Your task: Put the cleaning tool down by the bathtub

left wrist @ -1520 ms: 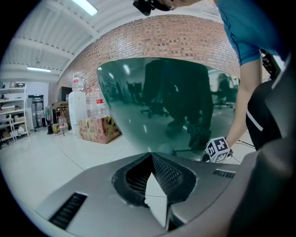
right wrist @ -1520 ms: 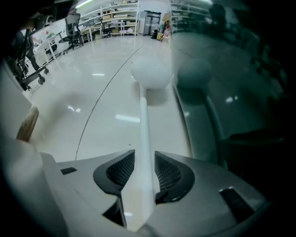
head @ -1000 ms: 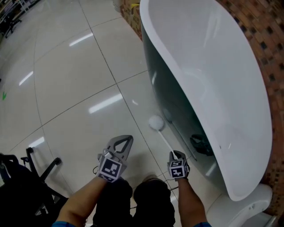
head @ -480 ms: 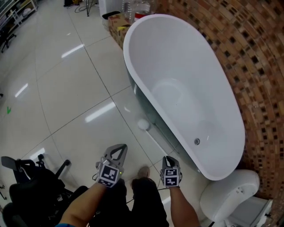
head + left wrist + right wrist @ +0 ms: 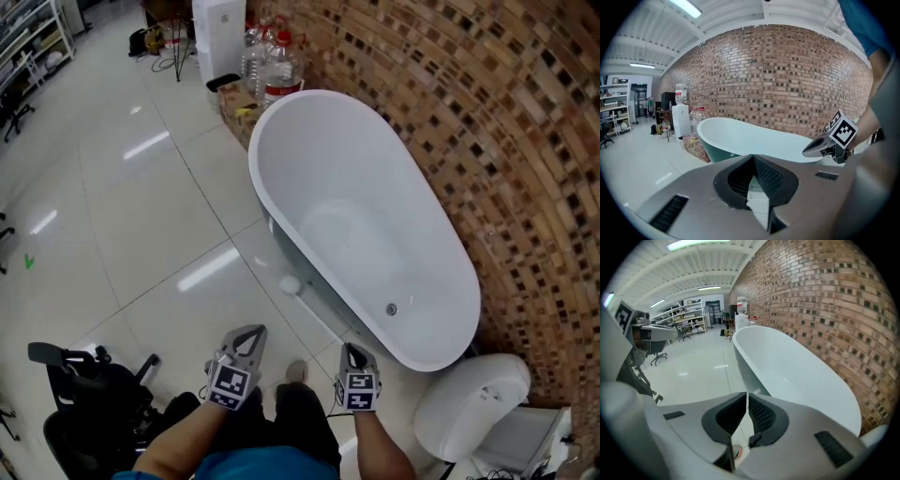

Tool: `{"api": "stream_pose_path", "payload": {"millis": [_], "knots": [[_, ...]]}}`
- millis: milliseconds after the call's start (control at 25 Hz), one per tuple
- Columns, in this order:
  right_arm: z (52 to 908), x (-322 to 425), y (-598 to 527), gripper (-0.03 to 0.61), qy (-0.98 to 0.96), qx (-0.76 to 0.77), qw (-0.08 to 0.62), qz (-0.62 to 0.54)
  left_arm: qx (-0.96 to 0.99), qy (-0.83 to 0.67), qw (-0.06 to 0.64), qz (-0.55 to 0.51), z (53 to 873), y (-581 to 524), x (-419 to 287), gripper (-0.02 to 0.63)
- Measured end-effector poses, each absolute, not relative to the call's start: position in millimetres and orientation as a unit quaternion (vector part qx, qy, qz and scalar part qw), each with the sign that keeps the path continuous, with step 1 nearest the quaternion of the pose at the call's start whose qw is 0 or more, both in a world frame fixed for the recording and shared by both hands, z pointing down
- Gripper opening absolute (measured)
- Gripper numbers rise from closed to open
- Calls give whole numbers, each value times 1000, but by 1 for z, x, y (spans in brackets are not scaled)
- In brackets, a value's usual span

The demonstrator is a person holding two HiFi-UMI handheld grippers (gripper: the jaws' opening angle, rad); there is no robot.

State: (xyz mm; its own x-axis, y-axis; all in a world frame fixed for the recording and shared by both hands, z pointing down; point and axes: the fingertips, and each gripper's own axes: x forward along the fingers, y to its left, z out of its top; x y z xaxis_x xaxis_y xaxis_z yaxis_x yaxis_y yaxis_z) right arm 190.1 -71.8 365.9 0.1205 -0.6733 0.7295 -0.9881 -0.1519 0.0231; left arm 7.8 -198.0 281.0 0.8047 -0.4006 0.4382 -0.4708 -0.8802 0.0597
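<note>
The cleaning tool [image 5: 290,284], a white round head on a thin handle, lies on the tiled floor against the base of the white bathtub [image 5: 356,216]. Its handle runs toward me along the tub. Neither gripper touches it. My left gripper [image 5: 247,337] hangs well above the floor, its tips together and empty. My right gripper [image 5: 350,352] is beside it; its jaws have just been closing to a hairline slit with nothing between them. The tub [image 5: 740,136] and right gripper [image 5: 807,153] show in the left gripper view. The right gripper view shows the tub [image 5: 787,366].
A curved brick wall [image 5: 469,112] runs behind the tub. Large water bottles [image 5: 272,56], a white appliance [image 5: 217,37] and a cardboard box [image 5: 239,98] stand at the tub's far end. A black wheeled chair [image 5: 84,394] is at lower left, a white toilet [image 5: 469,403] at lower right.
Both grippers have risen far from the floor, and the whole tub has come into view. The right gripper has left the handle's end; the tool stays on the floor by the tub.
</note>
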Motion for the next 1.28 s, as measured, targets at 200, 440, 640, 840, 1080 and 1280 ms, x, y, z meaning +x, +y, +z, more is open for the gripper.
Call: {"api": "stream_pose_path", "payload": {"millis": [200, 440, 640, 840, 1080, 1280], "knots": [[272, 180, -67, 12, -596, 725, 212, 272, 950, -236, 76, 190, 210, -190, -5, -3], [176, 172, -59, 0, -591, 761, 148, 224, 959, -230, 55, 157, 134, -178, -16, -3], [93, 168, -59, 0, -587, 789, 94, 157, 965, -233, 41, 115, 79, -177, -17, -3], [34, 170, -55, 0, -583, 805, 57, 96, 968, -233, 2, 89, 39, -173, -14, -3], [27, 170, -49, 0, -580, 809, 44, 84, 964, -250, -14, 85, 33, -175, -15, -3], [11, 159, -55, 2, -594, 801, 37, 65, 963, -258, -10, 78, 31, -172, -17, -3]]}}
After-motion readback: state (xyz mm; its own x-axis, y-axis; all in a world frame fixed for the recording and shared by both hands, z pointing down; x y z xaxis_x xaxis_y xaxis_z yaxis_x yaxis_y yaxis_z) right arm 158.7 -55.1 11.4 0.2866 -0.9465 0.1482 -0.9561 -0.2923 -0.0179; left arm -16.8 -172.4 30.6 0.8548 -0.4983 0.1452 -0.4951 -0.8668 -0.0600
